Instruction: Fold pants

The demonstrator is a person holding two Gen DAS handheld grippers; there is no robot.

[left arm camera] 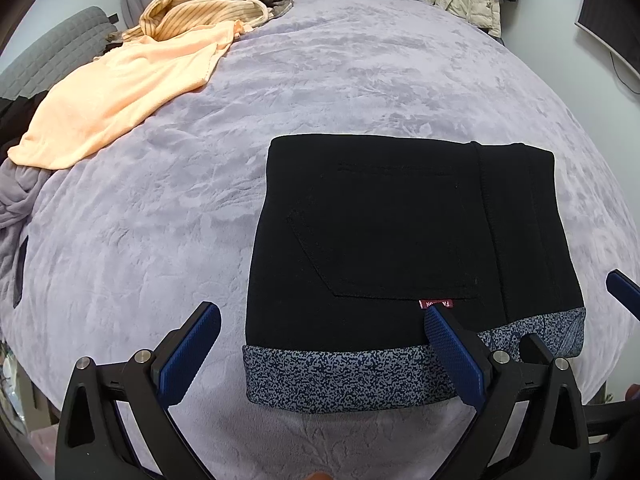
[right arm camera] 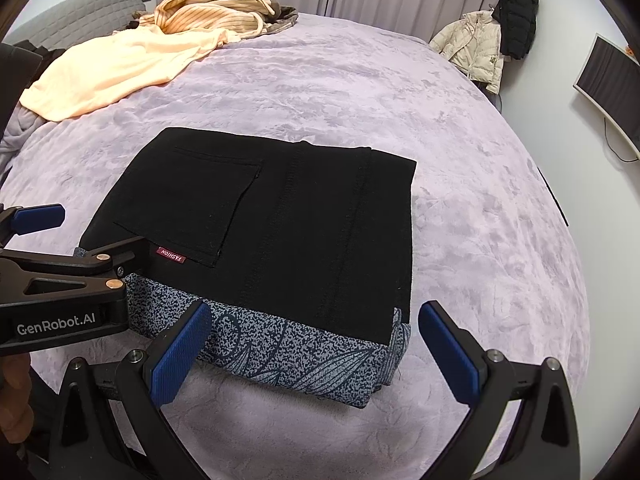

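From my feed I see a bed with a fuzzy lavender blanket (left arm camera: 320, 80). Far left corner has a peach top (left arm camera: 120, 92) spread out, with a striped tan garment (left arm camera: 208, 8) bunched just behind it. A cream puffer jacket (right arm camera: 474, 46) and a black coat (right arm camera: 518, 14) hang by the far wall, monitor (right arm camera: 608, 84) on the right.

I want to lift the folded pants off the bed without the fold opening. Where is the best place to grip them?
Probably the near patterned edge of the pants, coming low from the front along the bed cover. The layers stack there into one thick band, so each open gripper, left and right, could pinch all of them.
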